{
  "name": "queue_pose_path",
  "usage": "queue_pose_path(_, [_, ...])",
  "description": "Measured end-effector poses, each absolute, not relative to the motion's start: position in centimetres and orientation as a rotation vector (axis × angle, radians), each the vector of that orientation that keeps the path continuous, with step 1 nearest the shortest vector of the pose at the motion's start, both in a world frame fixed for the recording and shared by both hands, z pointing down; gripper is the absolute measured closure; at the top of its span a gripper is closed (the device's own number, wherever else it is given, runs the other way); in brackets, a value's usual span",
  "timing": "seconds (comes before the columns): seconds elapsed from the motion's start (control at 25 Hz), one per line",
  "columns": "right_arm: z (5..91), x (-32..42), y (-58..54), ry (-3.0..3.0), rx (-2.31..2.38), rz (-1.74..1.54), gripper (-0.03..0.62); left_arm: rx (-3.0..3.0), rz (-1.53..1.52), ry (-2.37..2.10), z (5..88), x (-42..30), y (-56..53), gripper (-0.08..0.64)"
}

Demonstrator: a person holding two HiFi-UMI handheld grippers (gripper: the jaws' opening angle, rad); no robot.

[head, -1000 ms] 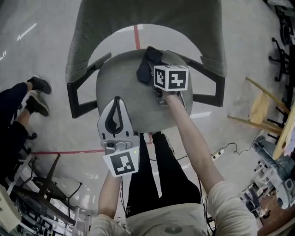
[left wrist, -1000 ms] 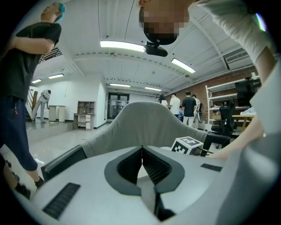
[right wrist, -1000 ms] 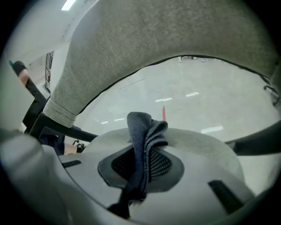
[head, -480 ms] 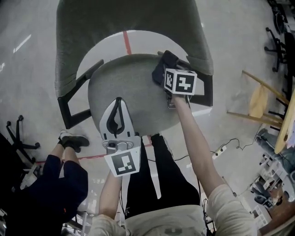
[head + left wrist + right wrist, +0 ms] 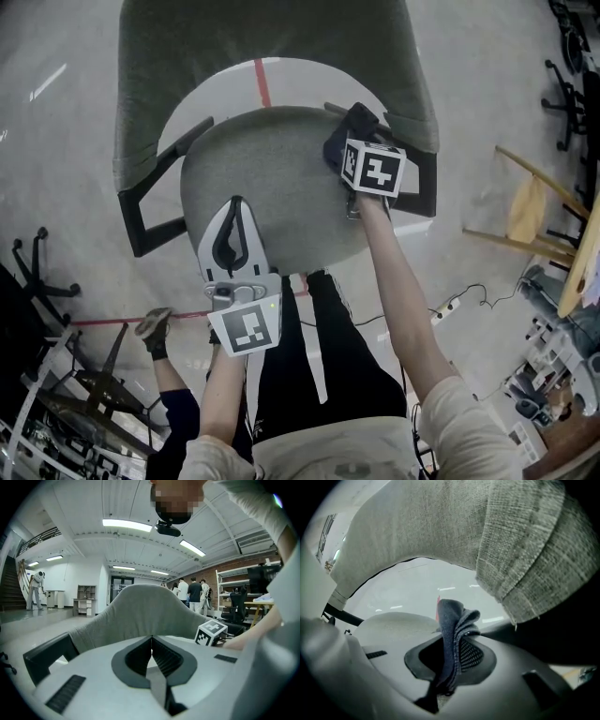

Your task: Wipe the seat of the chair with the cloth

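Your right claw (image 5: 349, 150) slid the pinched dark blue cloth (image 5: 452, 620) to the round grey seat (image 5: 272, 178) edge, so more looks wiped. Your left claw (image 5: 151, 641) is closed, empty.

No words, numbers or brand names can be read. Only black-and-white square patterns are seen, on the marker cube (image 5: 246, 330) of the left gripper (image 5: 235, 208) and on that of the right gripper (image 5: 349, 141).

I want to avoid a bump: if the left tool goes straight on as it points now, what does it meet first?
Probably the chair's grey backrest: the left tool, shut and empty, points across the seat toward it. Depth is unclear.
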State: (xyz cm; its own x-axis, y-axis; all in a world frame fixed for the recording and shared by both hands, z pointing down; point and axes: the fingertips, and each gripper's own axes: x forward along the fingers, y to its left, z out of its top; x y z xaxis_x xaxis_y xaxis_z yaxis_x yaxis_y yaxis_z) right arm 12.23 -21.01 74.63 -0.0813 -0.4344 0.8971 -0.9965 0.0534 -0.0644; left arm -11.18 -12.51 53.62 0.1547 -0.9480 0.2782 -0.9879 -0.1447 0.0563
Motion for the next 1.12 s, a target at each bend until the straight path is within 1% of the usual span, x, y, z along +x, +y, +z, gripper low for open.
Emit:
queue_pose_path(0.28, [74.1, 12.0, -21.3, -1.605, 1.48, 1.006, 0.535, 2.168, 0.259, -1.942, 53.6, -12.5, -11.7, 0.545])
queue_pose_path(0.52, [69.9, 9.3, -21.9, -1.776, 1.46, 0.932, 0.535, 2.165, 0.254, -1.997, 52.5, -13.6, -10.5, 0.545])
queue_pose_path(0.72, [63.0, 5.5, -22.3, -2.017, 1.484, 0.862, 0.535, 2.152, 0.242, -2.048, 51.9, -14.4, -9.6, 0.545])
queue_pose_path(0.88, [54.7, 0.9, -21.3, -2.343, 1.477, 0.736, 0.535, 2.118, 0.248, -2.072, 52.3, -15.0, -8.5, 0.545])
queue_pose_path(1.0, [49.5, -2.8, -19.5, -2.547, 1.395, 0.666, 0.535, 2.091, 0.251, -2.087, 52.5, -15.5, -7.7, 0.545])
queue_pose_path(1.12, [46.4, -6.5, -17.1, -2.666, 1.287, 0.649, 0.535, 2.056, 0.252, -2.097, 52.6, -16.3, -6.7, 0.545])
